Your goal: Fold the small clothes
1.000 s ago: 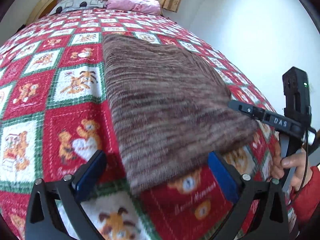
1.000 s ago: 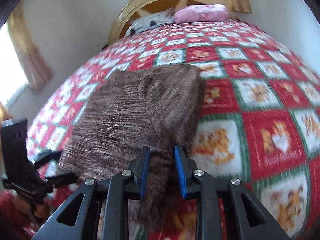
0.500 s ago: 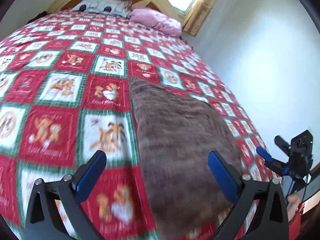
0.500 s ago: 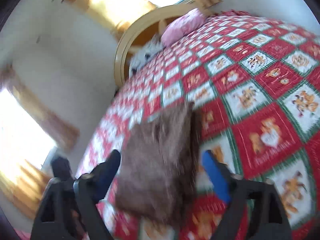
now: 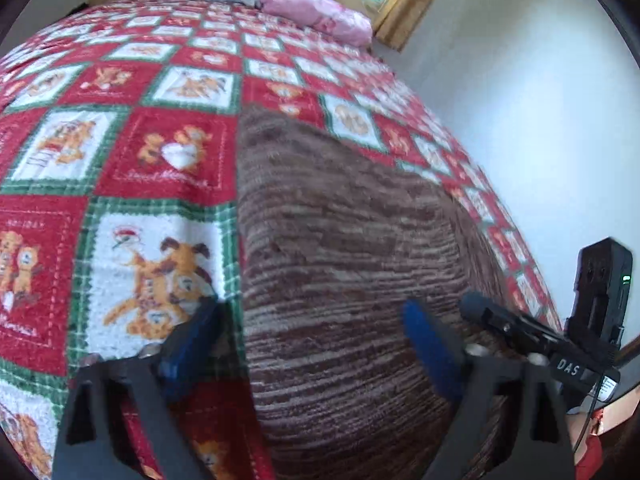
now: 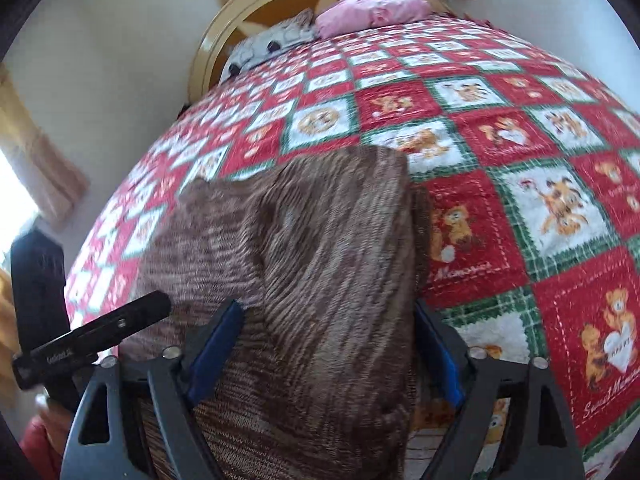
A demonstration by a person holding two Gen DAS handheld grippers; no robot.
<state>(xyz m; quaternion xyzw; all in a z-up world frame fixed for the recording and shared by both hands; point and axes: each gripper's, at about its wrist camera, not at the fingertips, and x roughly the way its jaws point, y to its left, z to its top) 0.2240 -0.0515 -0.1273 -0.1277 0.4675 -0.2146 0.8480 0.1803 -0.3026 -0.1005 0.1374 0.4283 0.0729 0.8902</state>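
**Left wrist view: both grippers spread over the knit on the bed**

Left wrist view gives us the brown-and-cream striped knit garment [image 5: 340, 264] lying folded on the red, green and white patchwork quilt with teddy-bear squares [image 5: 160, 152], which covers the bed. The garment sits toward the near right part of the bed, its far corner pointing toward the headboard. We see the left gripper [image 5: 312, 344] with its blue-padded fingers [image 5: 430, 350] spread wide, holding nothing: the left one is over the quilt just beside the garment's left edge, the right one over the knit itself. We cannot tell whether they touch the fabric. At the far right of this view the right gripper [image 5: 520, 328] shows as a black bar marked "DAS", low over the garment's right side.

From the right wrist view, the right gripper [image 6: 328, 344] also has its fingers [image 6: 216, 340] parted and empty, with the near end of the garment [image 6: 312, 248] lying between them. The left gripper [image 6: 100, 332] appears as a black bar at the left edge, near the knit's left side.

At the far end of the bed lie a pink pillow [image 6: 372, 10] and a grey-white pillow with dark spots [image 6: 268, 46], against a rounded yellow wooden headboard [image 6: 248, 4].
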